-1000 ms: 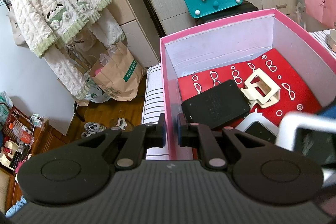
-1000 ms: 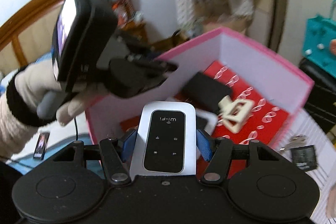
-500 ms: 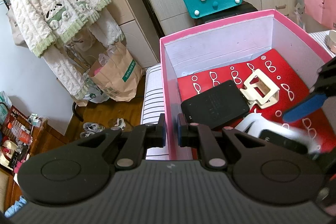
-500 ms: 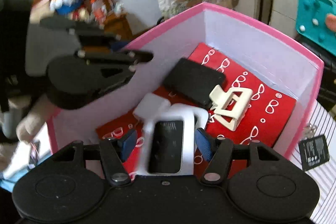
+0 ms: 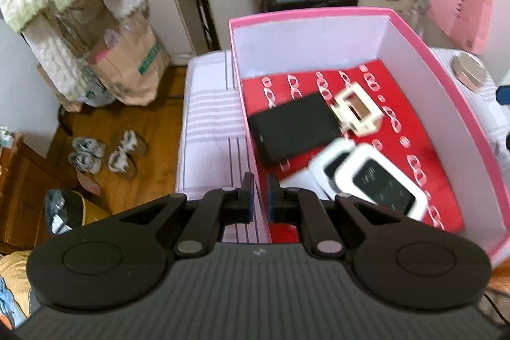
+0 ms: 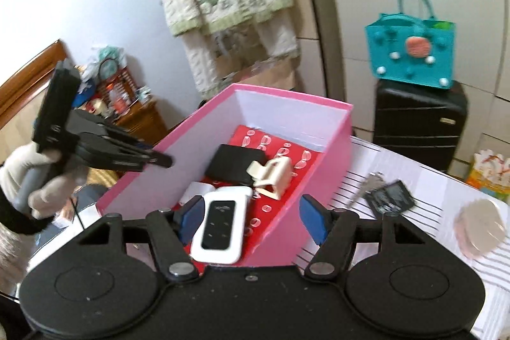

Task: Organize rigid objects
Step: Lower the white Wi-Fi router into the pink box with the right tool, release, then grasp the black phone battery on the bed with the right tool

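Observation:
A pink box (image 5: 462,104) with a red patterned floor holds a black case (image 5: 293,128), a cream clip (image 5: 357,112) and two white Wi-Fi devices, the nearer one (image 5: 382,180) lying partly on the other. My left gripper (image 5: 257,193) is shut on the box's left wall (image 5: 247,117). In the right wrist view my right gripper (image 6: 253,217) is open and empty above the box's near end, with the white device (image 6: 221,227) lying below it. The left gripper shows there too (image 6: 159,161), at the box's pink wall (image 6: 178,148).
The box stands on a striped cloth (image 6: 398,231). On the cloth to the right lie a black card with keys (image 6: 389,196) and a round tin (image 6: 481,228). A teal bag (image 6: 411,53) sits on a black suitcase (image 6: 417,120) behind. A wooden floor with shoes (image 5: 105,148) lies left.
My right gripper carried the white Wi-Fi device into the box, opened and let it go, then drew back. My left gripper stayed shut on the box wall.

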Motion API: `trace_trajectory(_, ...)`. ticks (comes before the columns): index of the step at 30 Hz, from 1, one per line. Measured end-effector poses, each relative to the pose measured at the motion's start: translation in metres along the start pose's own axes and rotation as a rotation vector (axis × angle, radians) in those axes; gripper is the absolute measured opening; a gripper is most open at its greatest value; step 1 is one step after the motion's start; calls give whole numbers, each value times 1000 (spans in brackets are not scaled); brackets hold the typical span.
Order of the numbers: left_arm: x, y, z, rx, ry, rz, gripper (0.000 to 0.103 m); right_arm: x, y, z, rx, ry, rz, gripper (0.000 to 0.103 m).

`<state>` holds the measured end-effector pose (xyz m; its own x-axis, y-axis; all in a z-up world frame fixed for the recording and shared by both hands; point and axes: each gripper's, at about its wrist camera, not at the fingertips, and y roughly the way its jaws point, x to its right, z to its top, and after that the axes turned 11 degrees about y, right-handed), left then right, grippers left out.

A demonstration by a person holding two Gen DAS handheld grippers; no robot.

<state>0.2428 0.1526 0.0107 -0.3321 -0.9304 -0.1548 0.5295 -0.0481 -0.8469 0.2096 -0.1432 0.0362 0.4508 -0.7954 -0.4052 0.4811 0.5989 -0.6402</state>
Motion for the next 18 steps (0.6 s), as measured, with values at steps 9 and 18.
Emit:
trace_trajectory(9,8,-10,-26,-58,25,-48,9,20,-21,-20,46,38,-75,73)
trace_trajectory(18,17,-21,-37,-35,60,-13,7,33,-31,-43,124,28,-135,74)
